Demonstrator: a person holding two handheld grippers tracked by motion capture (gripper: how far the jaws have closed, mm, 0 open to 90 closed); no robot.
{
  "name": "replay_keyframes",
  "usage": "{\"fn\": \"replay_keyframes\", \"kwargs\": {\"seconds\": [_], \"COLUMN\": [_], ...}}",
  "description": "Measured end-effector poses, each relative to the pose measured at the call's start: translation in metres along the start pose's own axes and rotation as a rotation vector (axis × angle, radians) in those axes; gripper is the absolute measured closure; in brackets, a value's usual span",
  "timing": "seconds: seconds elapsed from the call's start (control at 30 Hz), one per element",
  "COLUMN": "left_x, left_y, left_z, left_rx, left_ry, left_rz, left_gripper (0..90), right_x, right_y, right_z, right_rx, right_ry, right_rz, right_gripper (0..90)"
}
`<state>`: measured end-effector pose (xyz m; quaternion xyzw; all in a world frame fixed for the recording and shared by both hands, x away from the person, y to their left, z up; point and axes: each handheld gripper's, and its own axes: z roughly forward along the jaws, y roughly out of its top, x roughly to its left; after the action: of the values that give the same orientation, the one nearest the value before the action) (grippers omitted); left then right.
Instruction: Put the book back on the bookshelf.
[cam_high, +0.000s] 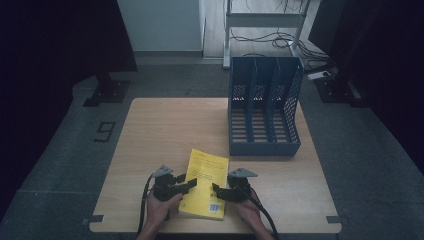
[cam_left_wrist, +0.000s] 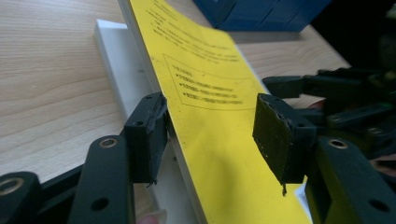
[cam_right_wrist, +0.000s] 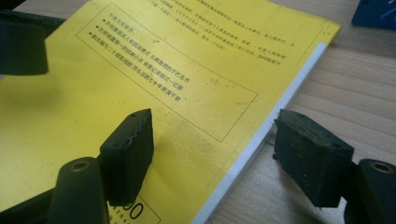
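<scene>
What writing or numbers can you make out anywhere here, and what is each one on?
"9": a dark sign on the grey floor left of the table.
"00": the end of a larger number at the bottom edge of the yellow book; the rest is cut off.
Boxed bulleted lines and the paragraph above them on the book's cover: East Asian characters, too small and blurred to read.
Barcode on the book: digits too small to read.

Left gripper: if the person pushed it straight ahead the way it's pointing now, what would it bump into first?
Most likely the yellow book. The left gripper points across the table at the book's near edge, which already sits between its open jaws. Pushed on, it would probably run onto the book well before reaching the right gripper beyond.
</scene>
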<state>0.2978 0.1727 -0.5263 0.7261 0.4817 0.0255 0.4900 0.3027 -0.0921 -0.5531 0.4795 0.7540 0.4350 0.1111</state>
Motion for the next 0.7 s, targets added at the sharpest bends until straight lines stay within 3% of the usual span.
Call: {"fn": "replay_keyframes", "kwargs": {"seconds": [0.2,0.37,0.53,0.7], "left_x": [0.0030,0.0041,0.0039,0.0054], "left_y": [-0.0008,-0.0010,-0.0021,-0.0014], "left_z": [-0.0014,-0.0010,0.0007,0.0005], "left_rx": [-0.034,-0.033,-0.031,-0.019], "left_ry": [-0.048,-0.058,-0.101,-0.107], "left_rz": [-0.052,-0.063,-0.087,-0.083], "left_gripper": [44.2,43.9,44.4,44.9], "right_x": [-0.0006,-0.0006,-0.0008,-0.0009], "right_y": [-0.0004,-0.0005,-0.0007,-0.0010], "right_z": [-0.0001,-0.0001,-0.0002,-0.0003], "right_rx": [-0.004,-0.006,-0.009,-0.011], "right_ry": [0.004,0.004,0.005,0.007], "right_rz": [0.003,0.004,0.009,0.013], "right_gripper": [27.8,27.9,27.9,28.0]}}
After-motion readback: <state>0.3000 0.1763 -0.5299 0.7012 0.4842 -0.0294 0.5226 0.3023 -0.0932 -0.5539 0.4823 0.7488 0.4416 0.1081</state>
